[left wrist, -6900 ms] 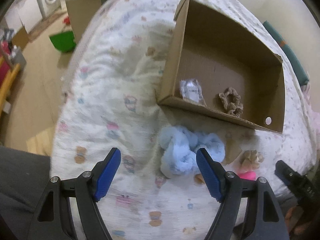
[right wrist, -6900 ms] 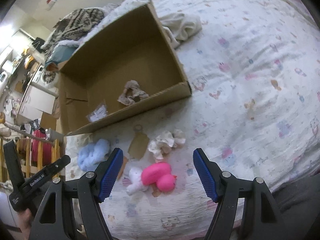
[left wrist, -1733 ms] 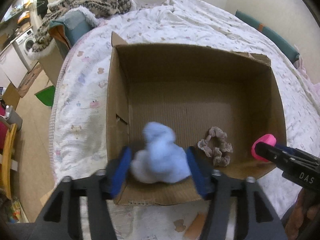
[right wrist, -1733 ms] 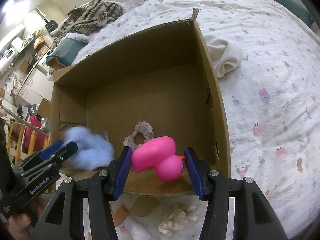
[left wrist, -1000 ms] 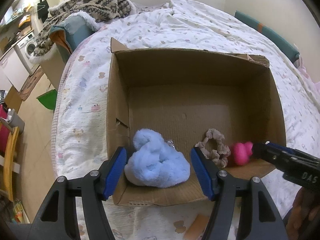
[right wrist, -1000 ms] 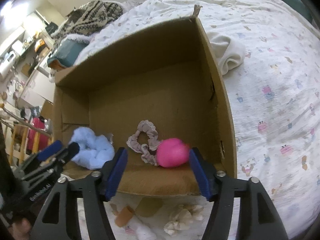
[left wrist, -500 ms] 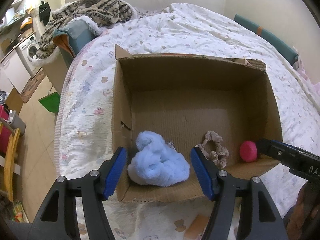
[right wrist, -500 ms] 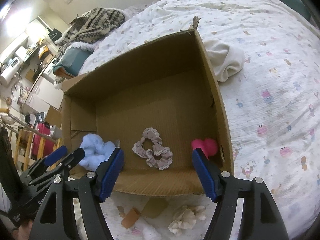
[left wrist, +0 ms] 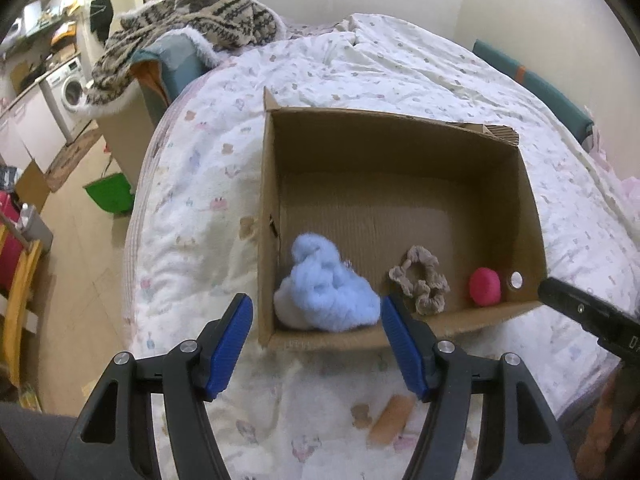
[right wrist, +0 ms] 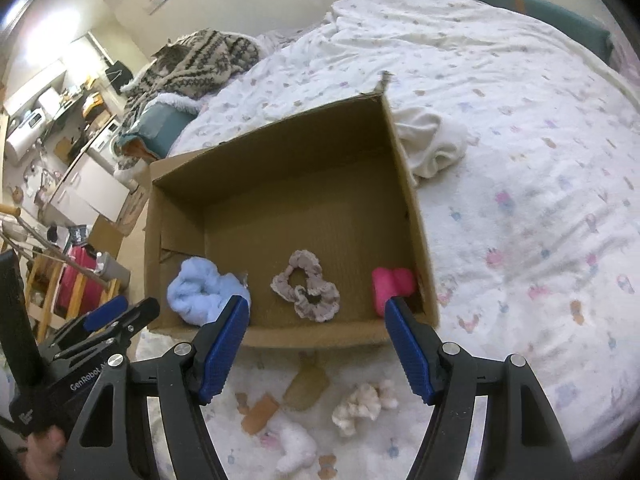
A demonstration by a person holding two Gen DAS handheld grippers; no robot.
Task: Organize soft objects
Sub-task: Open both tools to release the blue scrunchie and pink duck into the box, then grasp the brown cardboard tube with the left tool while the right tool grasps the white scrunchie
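In the box (right wrist: 404, 184): fluffy toy (right wrist: 200, 292) left, scrunchie (right wrist: 306, 290) middle, duck (right wrist: 392, 286) right.

Home, a bedroom open to a laundry corner. I'm over a bed (left wrist: 360, 80) with a printed quilt. Patterned blanket (left wrist: 192, 12) heaped beside it. Washing machine (left wrist: 70, 88) under a counter by the far wall. Wood floor (left wrist: 76, 216), green bin (left wrist: 110, 196).
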